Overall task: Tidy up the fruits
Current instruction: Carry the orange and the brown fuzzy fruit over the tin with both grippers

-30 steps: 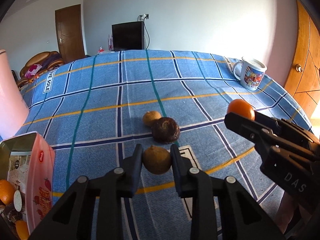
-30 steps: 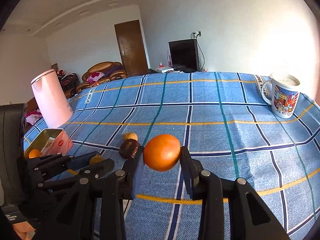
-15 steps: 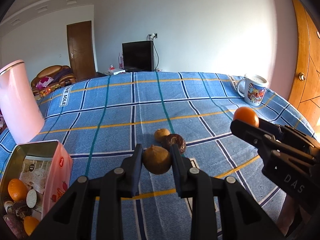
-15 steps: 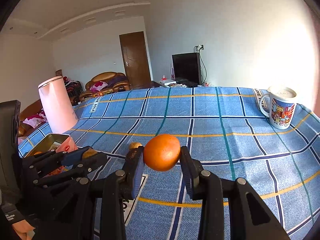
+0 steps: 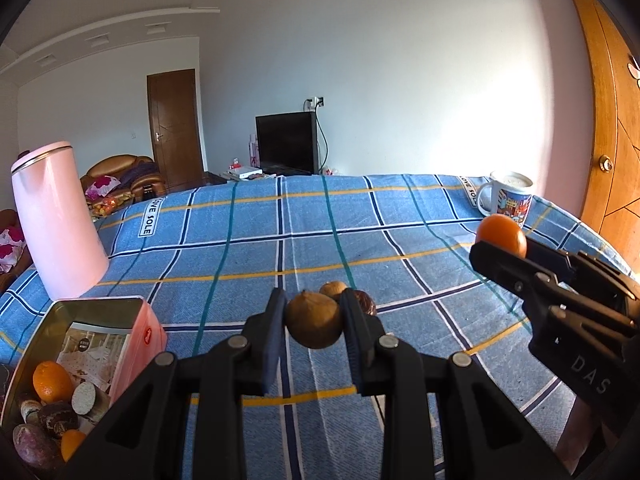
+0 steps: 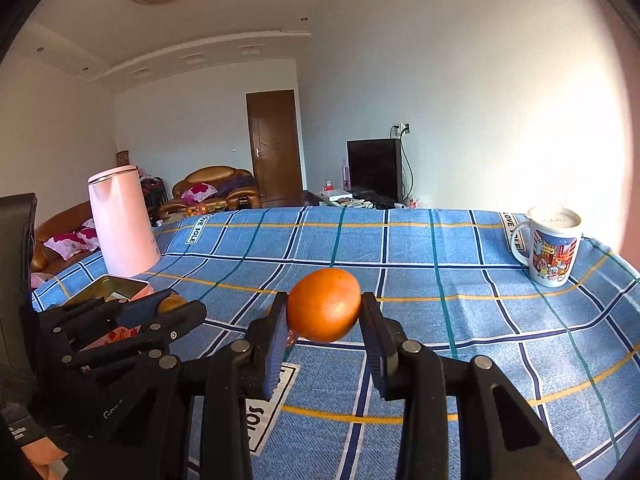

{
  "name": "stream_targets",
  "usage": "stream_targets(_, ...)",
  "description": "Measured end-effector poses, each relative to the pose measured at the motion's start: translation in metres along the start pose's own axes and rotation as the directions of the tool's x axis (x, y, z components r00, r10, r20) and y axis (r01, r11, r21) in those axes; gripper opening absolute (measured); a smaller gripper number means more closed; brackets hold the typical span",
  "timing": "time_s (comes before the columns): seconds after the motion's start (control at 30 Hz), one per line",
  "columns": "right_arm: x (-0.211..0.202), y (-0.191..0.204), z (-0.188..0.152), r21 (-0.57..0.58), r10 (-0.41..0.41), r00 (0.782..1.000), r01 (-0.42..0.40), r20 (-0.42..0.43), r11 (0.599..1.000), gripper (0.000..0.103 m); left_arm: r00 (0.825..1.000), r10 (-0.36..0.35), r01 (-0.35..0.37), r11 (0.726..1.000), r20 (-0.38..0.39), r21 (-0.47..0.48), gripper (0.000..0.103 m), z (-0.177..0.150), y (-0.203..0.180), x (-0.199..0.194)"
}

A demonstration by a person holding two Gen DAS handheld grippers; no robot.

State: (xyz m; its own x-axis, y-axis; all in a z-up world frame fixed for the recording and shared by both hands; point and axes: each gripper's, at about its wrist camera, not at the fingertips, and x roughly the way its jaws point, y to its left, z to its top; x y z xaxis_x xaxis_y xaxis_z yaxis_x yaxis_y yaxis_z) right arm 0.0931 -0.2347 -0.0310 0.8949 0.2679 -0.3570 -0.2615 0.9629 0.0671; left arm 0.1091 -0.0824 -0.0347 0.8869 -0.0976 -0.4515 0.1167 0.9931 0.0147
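The left claw is clamped on a dull brown, roundish fruit, its two pads pressing the fruit's sides and holding it clear of the blue plaid cloth that covers the counter. The fruit is slightly wider than tall, with a small nub at its top. The right claw is clamped on a smooth round orange fruit, likewise lifted off the cloth; it is near enough a ball that no long axis can be told.

Only the left wrist view looks into the open pink rectangular tin at the counter's near left corner: it holds an orange, a second small orange piece, a cut pale slice and several dark purple-brown pieces. The tin's long axis runs away from the camera. That view also shows two fruits lying on the cloth just behind the held one, a small tan one and a dark wrinkled one, touching or nearly so. In the right wrist view the tin shows only as a rim behind the left claw, its contents hidden, and the loose fruits are blocked by the orange.

Both views show the tall pink kettle at the left edge behind the tin, and the white picture mug at the far right corner, its handle pointing left.
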Motion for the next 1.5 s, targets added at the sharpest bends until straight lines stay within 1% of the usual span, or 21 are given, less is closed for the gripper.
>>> stream_targets(0.27,-0.010,0.010,0.000,-0.050,-0.021,0.998,0.024,0.058,0.998,0.037,0.999,0.007,-0.006,1.000,0.047,-0.002,0.029,-0.002,0.002,-0.011)
stream_targets(0.43,-0.010,0.011,0.000,-0.049,-0.019,0.998,0.021,0.053,0.999,0.037,0.999,-0.006,0.007,1.000,0.041,-0.015,0.029,-0.003,0.007,-0.013)
stream_targets(0.53,-0.006,0.019,0.000,-0.053,0.002,1.000,0.000,0.029,0.999,0.037,0.999,-0.003,0.004,1.000,0.037,-0.026,0.029,-0.005,0.015,-0.016)
stream_targets(0.7,-0.003,0.044,0.003,-0.078,0.053,0.998,-0.051,0.016,0.996,0.037,0.999,0.008,-0.006,0.999,0.034,-0.052,0.029,-0.007,0.033,-0.019)
stream_targets(0.93,0.002,0.075,0.009,-0.130,0.069,0.998,-0.066,0.012,0.989,0.037,0.999,0.025,-0.021,0.996,0.046,-0.089,0.029,-0.010,0.057,-0.030)
stream_targets(1.17,0.008,0.100,0.016,-0.169,0.095,0.995,-0.092,0.010,0.981,0.037,0.997,0.064,-0.058,0.991,0.043,-0.122,0.029,-0.012,0.085,-0.040)
stream_targets(1.5,0.023,0.142,0.023,-0.192,0.183,0.983,-0.185,-0.029,0.964,0.037,0.994,0.108,-0.105,0.982,0.011,-0.157,0.029,-0.017,0.121,-0.045)
